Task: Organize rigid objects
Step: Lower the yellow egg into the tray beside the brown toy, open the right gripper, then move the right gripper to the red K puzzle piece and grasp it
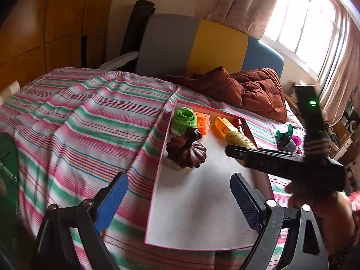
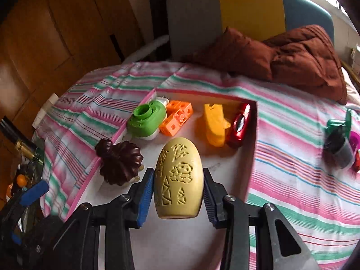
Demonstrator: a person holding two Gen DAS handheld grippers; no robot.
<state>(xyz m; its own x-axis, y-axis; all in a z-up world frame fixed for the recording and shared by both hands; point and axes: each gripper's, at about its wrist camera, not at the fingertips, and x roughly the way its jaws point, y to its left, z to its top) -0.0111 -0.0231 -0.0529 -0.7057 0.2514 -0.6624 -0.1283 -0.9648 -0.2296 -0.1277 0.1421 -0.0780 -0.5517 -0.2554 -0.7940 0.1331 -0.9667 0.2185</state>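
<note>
Carrying the tan egg-shaped carved block to the tray.

Right tongs [image 2: 178, 181] pinching the tan egg-shaped carved block [image 2: 178, 177], above the near bare floor of the pink-rimmed white tray [image 2: 253, 135] on the striped bed. Best lowered upright before release, right of the dark brown ridged gourd ornament [image 2: 120, 162], near of the yellow plastic piece [image 2: 213, 123]. Left tongs [image 1: 180, 200] spread, empty.

Both wrist views look steeply down, fairly close, sharing the tray [image 1: 157, 180] [image 2: 252, 103].
</note>
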